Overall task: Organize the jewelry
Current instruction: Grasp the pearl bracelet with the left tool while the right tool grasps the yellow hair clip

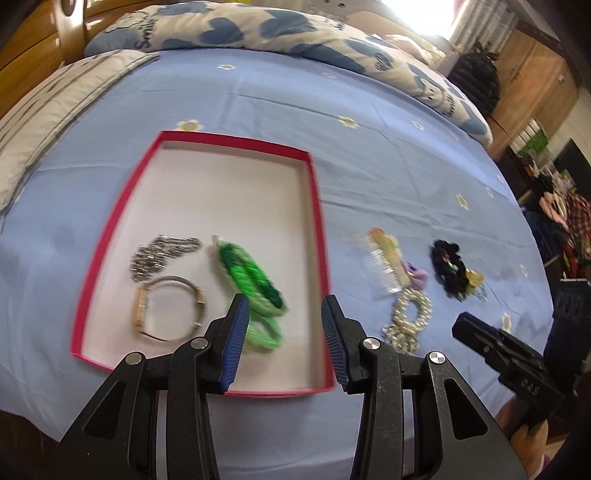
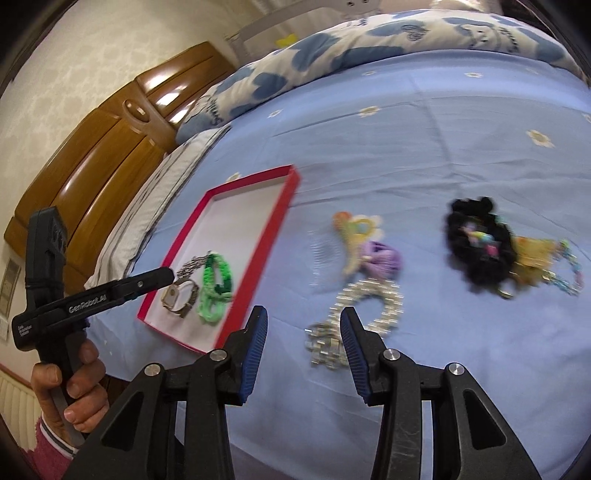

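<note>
**Three pieces in the tray, three out on the bed**

On the blue flowered bedsheet (image 1: 388, 155) sits the shallow red-rimmed cardboard tray (image 1: 317, 236), and its near end is busy: the silver metal link chain (image 1: 162, 254) at the left, the gold-and-silver wristwatch (image 1: 170, 314) just in front of it, the green braided cord bracelet (image 1: 255, 291) to their right. Right of the tray, on the sheet, lies the clear-toothed hair comb with pastel flowers (image 1: 384, 262); the pearl bead bracelet (image 1: 410, 317) lies just in front of it. Further right is the black fluffy scrunchie (image 1: 450, 269). Behind everything, the heart-patterned quilt (image 1: 229, 26).
</note>
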Demonstrator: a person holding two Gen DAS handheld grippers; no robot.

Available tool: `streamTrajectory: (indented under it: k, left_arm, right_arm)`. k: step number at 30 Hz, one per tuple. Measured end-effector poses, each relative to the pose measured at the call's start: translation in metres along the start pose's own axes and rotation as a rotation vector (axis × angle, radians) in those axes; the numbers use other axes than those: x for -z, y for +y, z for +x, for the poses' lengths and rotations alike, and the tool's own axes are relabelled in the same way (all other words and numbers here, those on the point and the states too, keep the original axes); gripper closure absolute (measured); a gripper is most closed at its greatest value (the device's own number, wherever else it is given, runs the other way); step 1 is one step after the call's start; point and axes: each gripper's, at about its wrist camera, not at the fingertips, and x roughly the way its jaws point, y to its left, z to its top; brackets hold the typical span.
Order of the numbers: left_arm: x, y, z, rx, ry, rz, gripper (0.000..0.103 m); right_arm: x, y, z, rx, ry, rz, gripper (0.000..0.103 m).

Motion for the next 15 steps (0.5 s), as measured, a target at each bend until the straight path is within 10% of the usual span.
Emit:
streamTrajectory:
  k: [15]
  left_arm:
    - [0.021, -0.072, 0.029, 0.063, 0.091, 0.125, 0.064]
  right_arm:
    - [0.01, -0.083, -0.042, 0.105, -0.074, 0.153, 0.059]
